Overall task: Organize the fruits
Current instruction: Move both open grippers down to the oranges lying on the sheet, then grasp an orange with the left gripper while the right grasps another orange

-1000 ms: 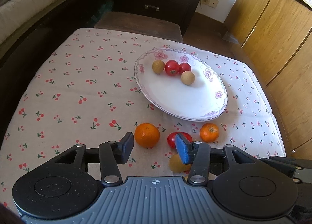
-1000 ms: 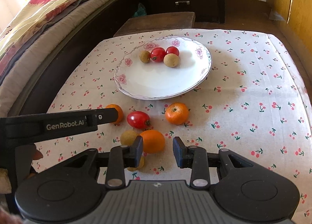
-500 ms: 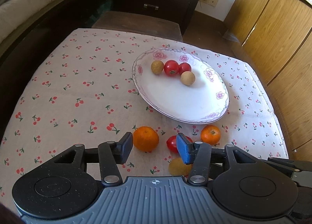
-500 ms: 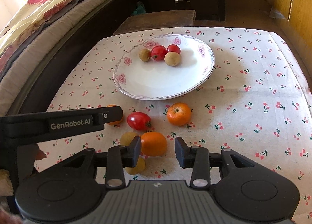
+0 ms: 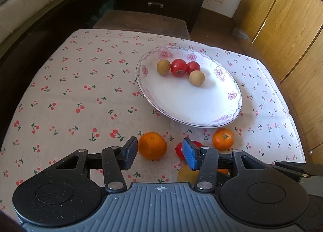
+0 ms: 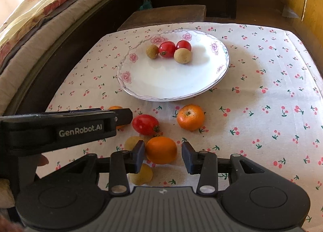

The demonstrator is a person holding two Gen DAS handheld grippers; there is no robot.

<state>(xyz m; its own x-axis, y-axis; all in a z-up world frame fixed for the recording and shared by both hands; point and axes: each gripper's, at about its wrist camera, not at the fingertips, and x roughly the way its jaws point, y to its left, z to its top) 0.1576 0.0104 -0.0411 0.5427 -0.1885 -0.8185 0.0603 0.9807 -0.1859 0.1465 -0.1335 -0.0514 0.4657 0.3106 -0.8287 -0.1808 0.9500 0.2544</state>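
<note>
Right wrist view: right tool (image 6: 163, 156) spread, jaws opening, an orange (image 6: 161, 150) between them, unpinched, on the worktop (image 6: 262, 74) short of the plate (image 6: 220, 76). Likely step: grasping it; next, close and carry it over. Left tool (image 5: 159, 154) spread around another orange (image 5: 152, 145). Longans (image 6: 141, 175) partly hidden.

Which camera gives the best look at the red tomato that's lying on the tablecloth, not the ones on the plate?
The right wrist view: the tomato on the cloth lies in full sight there, stem end included. In the left wrist view the same tomato is half hidden behind the left gripper's blue pad.
</note>
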